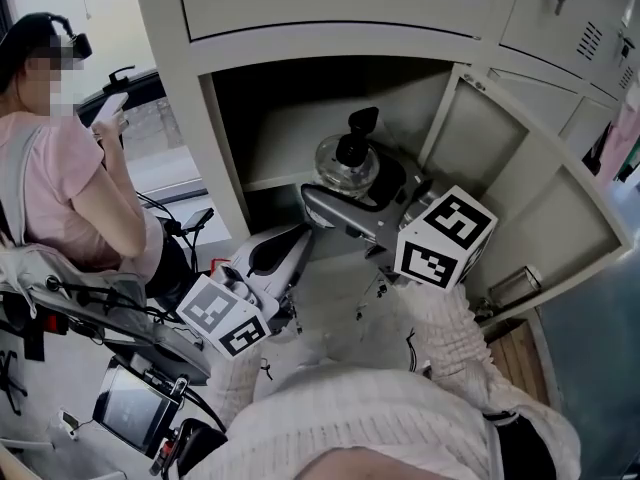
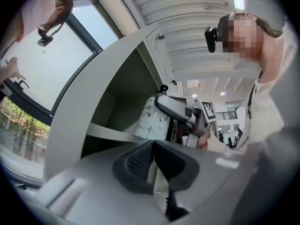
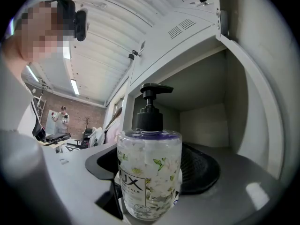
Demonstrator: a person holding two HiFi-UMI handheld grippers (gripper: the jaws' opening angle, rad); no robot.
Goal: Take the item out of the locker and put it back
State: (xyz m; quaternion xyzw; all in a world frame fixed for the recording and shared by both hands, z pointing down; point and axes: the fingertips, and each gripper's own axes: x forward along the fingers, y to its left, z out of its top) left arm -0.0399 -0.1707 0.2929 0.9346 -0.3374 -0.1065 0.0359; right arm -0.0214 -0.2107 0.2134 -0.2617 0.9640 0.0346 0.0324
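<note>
Nearest the wearer, the left gripper (image 1: 268,256) is held low and short of the locker (image 1: 200,118). Its jaws are seen pressed together in its own view, with nothing gripped. Little trouble is expected from it unless it is swung into the other arm's path.

Just beyond it, the right gripper (image 3: 152,170) is spread wide, and a clear floral soap dispenser bottle (image 3: 149,177) is clamped upright between its pads (image 3: 201,168). The bottle (image 1: 345,163) is carried off any surface at the mouth of the open compartment; whether it is already inside cannot be told.

The main risk is judged to lie in this grip. The bottle wall is smooth and rounded, and it is taken low on the body. A slip or a twist could be caused by any jolt, and the bottle would then be dropped or set down tilted.

Farther in, the inner shelf (image 1: 280,181) lies close beside the bottle. The black pump head (image 1: 357,128) could be caught on that shelf's edge or on the frame above it if the bottle is moved too high. Soap might be squeezed out, or the bottle levered from the pads.

At the right, the open door (image 1: 520,203) stands near the marker cube (image 1: 445,238) and could be knocked by a wide swing.
</note>
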